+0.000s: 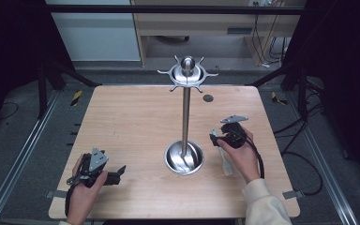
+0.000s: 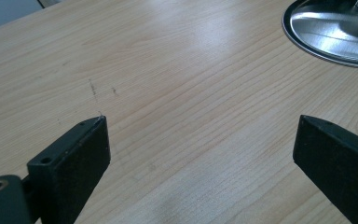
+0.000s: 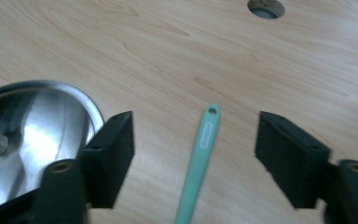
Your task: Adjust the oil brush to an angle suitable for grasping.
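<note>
Left gripper [image 1: 121, 169]: nearest, low at the near left of the counter [image 1: 131, 117], held in the person's left hand [image 1: 82, 190]; jaws stand wide apart with bare wood between them in the left gripper view [image 2: 200, 163], nothing clamped.
Right gripper [image 1: 214, 136]: right of the stand's base, held in the person's right hand [image 1: 243, 157], pointing away from the person; jaws well apart in the right gripper view [image 3: 193, 144], closed on nothing.
Mint-green utensil handle [image 3: 198, 158]: lies flat on the counter between the right gripper's jaws, touching neither; its far end has a small hanging hole. In the high view a pale strip [image 1: 226, 161] shows beside the right hand, its working end too unclear to tell.
Stand base [image 1: 183, 158]: round polished metal dish near the counter's middle, just left of the right gripper; its rim shows at the top right of the left gripper view [image 2: 331, 32].
Stand pole [image 1: 186, 117]: upright, rising from the dish.
Stand top [image 1: 187, 71]: ring of small hooks around a ball knob, all hooks bare.
Round hole [image 1: 208, 98]: in the counter, beyond the right gripper.
</note>
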Motion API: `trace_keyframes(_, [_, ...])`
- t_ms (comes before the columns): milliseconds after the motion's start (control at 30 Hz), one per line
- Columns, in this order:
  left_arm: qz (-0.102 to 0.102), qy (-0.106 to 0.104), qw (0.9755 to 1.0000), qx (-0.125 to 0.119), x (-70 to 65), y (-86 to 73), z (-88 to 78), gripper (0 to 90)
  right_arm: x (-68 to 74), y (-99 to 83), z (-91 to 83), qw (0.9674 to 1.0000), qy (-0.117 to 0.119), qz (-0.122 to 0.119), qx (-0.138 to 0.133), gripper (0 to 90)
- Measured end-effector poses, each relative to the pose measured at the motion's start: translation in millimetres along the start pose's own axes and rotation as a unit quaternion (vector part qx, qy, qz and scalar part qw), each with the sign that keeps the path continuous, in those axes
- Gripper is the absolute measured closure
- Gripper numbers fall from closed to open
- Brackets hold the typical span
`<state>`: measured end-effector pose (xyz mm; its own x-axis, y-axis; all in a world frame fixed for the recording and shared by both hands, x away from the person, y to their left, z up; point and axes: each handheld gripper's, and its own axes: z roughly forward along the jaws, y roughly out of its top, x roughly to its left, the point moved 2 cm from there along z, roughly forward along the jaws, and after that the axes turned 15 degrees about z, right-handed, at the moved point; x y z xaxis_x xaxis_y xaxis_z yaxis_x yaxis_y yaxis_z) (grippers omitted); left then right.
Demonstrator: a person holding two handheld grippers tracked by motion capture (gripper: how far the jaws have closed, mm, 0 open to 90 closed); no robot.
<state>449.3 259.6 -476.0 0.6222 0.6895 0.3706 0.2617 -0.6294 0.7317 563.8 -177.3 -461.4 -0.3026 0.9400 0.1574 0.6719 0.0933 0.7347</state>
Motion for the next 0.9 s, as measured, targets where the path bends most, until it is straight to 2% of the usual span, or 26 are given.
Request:
trace_keyframes(67, [-0.001, 0.001, 1.0000, 0.000, 0.4, -0.5, -0.2, 3.4, 3.6, 4.4, 7.7, 1.0000, 0.002, -0.005, -0.002, 41.1])
trace_keyframes(133, [-0.003, 0.002, 1.0000, 0.000, 0.9, -0.8, -0.3, 3.4, 8.1, 7.1, 15.3, 0.9998, 0.002, -0.021, -0.005, 50.1])
trace_keyframes(200, [-0.004, 0.003, 1.0000, 0.000, 1.0, -0.8, -0.2, 3.4, 12.8, 6.6, 18.6, 0.9996, 0.006, -0.028, -0.002, 55.9])
trace_keyframes(233, [-0.004, 0.003, 1.0000, 0.000, 1.0, -0.8, -0.2, 3.4, 12.8, 6.6, 18.6, 0.9996, 0.006, -0.028, -0.002, 55.9])
trace_keyframes(267, [-0.002, 0.002, 1.0000, 0.000, 0.8, -0.3, -0.3, 3.4, 20.0, 3.3, 18.8, 0.9990, 0.009, -0.044, 0.004, 62.2])
trace_keyframes(333, [-0.001, 0.001, 1.0000, 0.000, 0.2, 0.1, -0.5, 3.4, 24.1, -0.2, 18.3, 0.9982, 0.012, -0.059, 0.003, 67.9])
trace_keyframes(400, [0.000, 0.002, 1.0000, -0.001, -0.4, 0.4, -0.6, 3.5, 28.3, -4.4, 18.2, 0.9975, 0.019, -0.067, 0.011, 73.4])
trace_keyframes(433, [0.000, 0.002, 1.0000, -0.001, -0.4, 0.4, -0.6, 3.4, 28.3, -4.4, 18.2, 0.9975, 0.019, -0.067, 0.011, 73.4])
trace_keyframes(467, [0.000, 0.002, 1.0000, -0.001, -0.6, 0.6, -0.8, 3.4, 32.9, -7.9, 20.6, 0.9957, 0.022, -0.086, 0.024, 78.4])
trace_keyframes(533, [0.000, 0.002, 1.0000, -0.002, -0.4, 0.5, -0.7, 3.4, 33.6, -8.7, 21.6, 0.9952, 0.019, -0.092, 0.028, 79.9])
trace_keyframes(567, [-0.001, 0.001, 1.0000, -0.001, 0.1, 0.2, -0.4, 3.5, 34.0, -10.0, 23.7, 0.9944, 0.013, -0.099, 0.034, 84.3])
trace_keyframes(667, [-0.001, 0.001, 1.0000, -0.002, 0.4, 0.1, -0.3, 3.5, 29.9, -10.0, 24.3, 0.9952, 0.008, -0.092, 0.031, 88.1])
trace_keyframes(733, [-0.002, 0.001, 1.0000, -0.002, 0.1, 0.3, -0.3, 3.5, 25.7, -10.6, 23.7, 0.9958, -0.004, -0.084, 0.035, 89.8])
trace_keyframes(900, [-0.001, 0.002, 1.0000, -0.002, -0.1, 0.4, -0.5, 3.4, 18.2, -11.5, 22.8, 0.9966, -0.014, -0.073, 0.036, 90.0])
